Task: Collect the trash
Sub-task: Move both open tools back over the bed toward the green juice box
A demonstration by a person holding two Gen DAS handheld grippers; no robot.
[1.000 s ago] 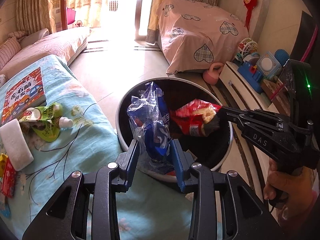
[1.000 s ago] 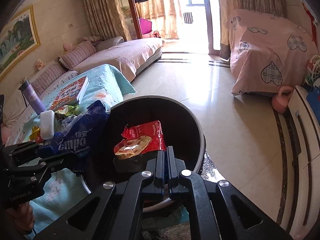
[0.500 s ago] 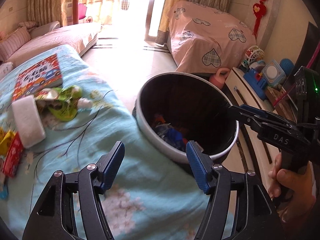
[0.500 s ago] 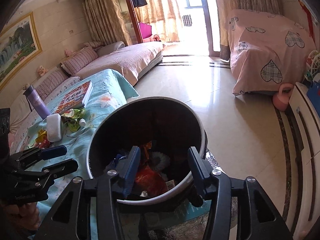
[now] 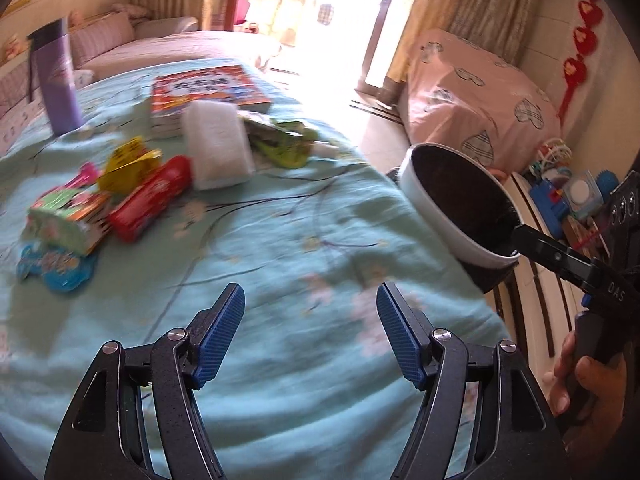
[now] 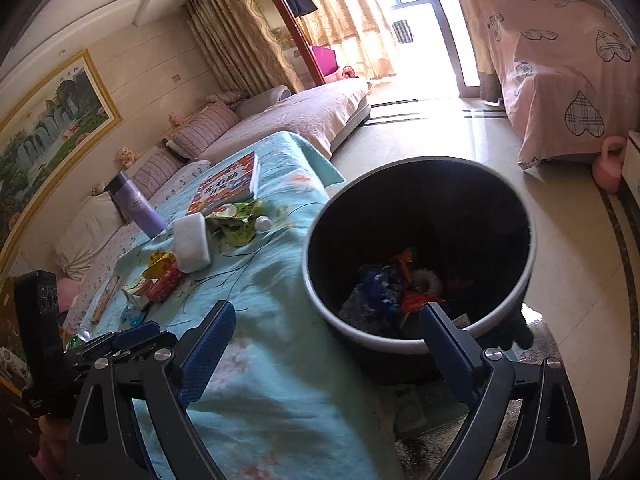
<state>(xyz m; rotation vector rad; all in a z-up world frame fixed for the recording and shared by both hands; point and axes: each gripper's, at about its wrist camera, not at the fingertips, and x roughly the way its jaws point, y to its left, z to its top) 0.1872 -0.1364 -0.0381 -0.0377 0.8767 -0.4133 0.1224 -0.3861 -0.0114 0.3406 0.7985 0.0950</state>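
Note:
The round trash bin point(image 6: 360, 332) stands beside the teal-covered table point(image 5: 280, 240); a blue wrapper point(image 6: 376, 284) and a red wrapper point(image 6: 416, 300) lie inside it. My right gripper point(image 6: 328, 312) hovers at the bin's near rim, jaws opening wide, nothing between them. My left gripper point(image 5: 308, 304) is over the bare cloth, jaws opening and empty. Ahead of it to the left lie a red wrapper point(image 5: 150, 200), a yellow wrapper point(image 5: 128, 160), a green-and-pink carton point(image 5: 68, 216), a blue wrapper point(image 5: 56, 268) and a green pouch point(image 5: 280, 140). The bin point(image 5: 440, 200) sits at its right.
A white tissue pack point(image 5: 216, 144), a red book point(image 5: 208, 88) and a purple bottle point(image 5: 56, 84) share the table. A pink-covered piece of furniture point(image 6: 560, 92) and a pink kettlebell point(image 6: 608, 164) stand beyond the bin. Toys point(image 5: 568, 200) line a low shelf on the right.
Both grippers let their wrappers drop into the bin and opened. The left gripper swung left from the bin to over the table. The right one drew back slightly.

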